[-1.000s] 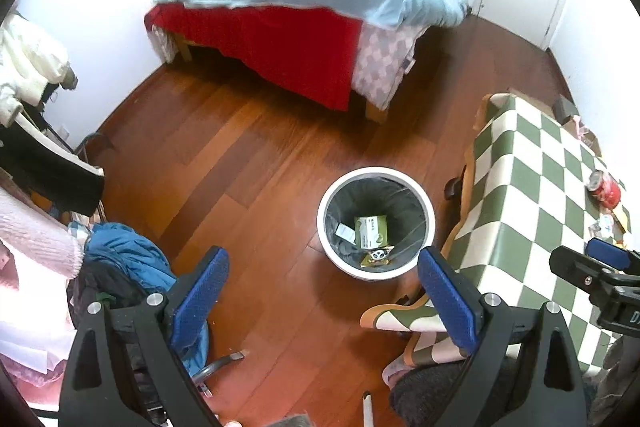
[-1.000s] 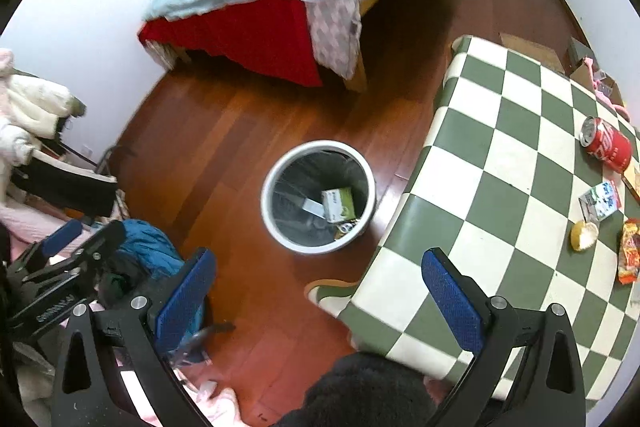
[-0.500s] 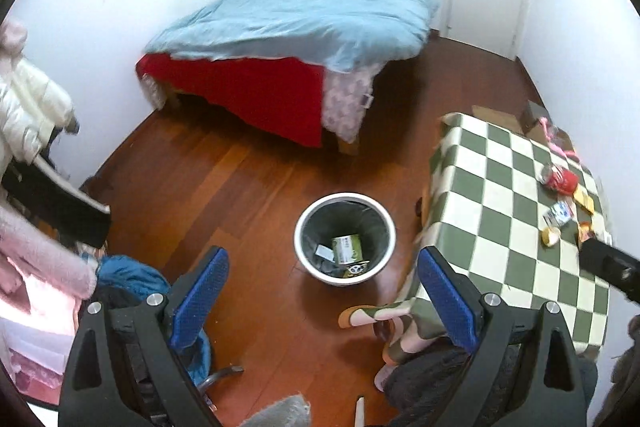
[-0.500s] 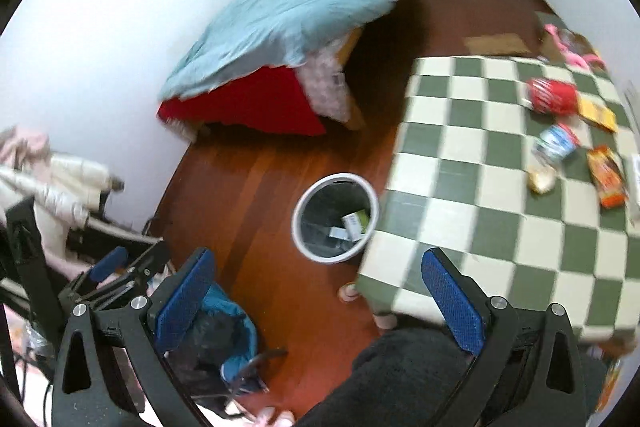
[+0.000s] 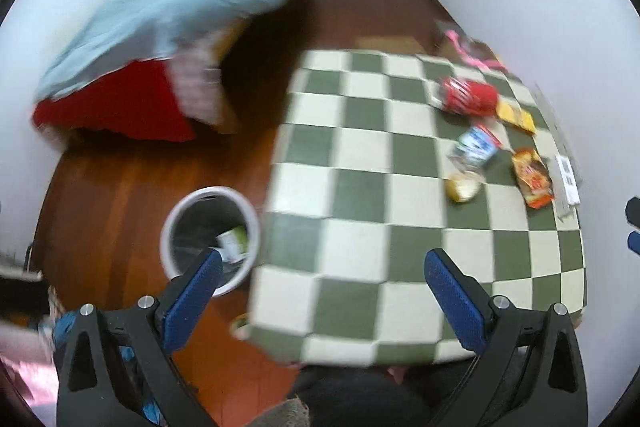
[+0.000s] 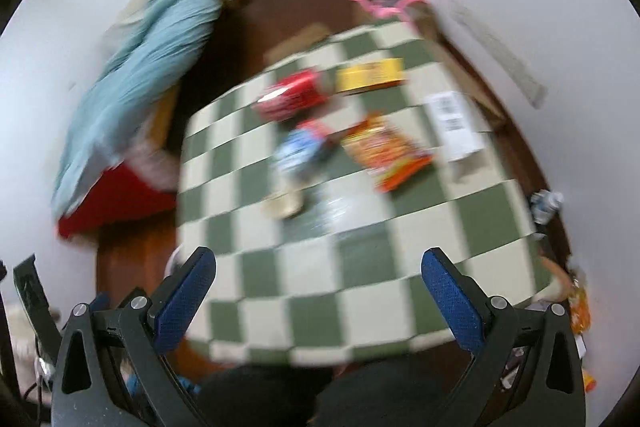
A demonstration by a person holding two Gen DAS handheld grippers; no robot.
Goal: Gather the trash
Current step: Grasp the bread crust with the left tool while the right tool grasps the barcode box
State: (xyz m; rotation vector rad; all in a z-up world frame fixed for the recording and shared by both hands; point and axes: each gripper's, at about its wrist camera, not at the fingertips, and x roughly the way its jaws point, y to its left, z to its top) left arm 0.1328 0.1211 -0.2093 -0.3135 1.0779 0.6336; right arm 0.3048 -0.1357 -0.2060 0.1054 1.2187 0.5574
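Both tools wide apart, holding nothing: left tool [image 5: 320, 291], right tool [image 6: 318, 287]. Trash sits far-right on bench [image 6: 360, 259]; red can [image 6: 292, 97] lies on its side, long axis left-right. Right tool looks nearer. Bin [image 5: 172, 223] on floor, left of bench.

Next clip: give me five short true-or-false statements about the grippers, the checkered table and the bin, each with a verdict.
1. Both grippers are open and hold nothing. True: left gripper, right gripper.
2. The red drink can stands upright. False: it lies on its side on the green-and-cream checkered tablecloth.
3. The white round trash bin sits on the wooden floor beside the table. True.
4. The bin holds nothing. False: a green-and-white carton lies inside.
5. An orange snack packet lies on the tablecloth. True.
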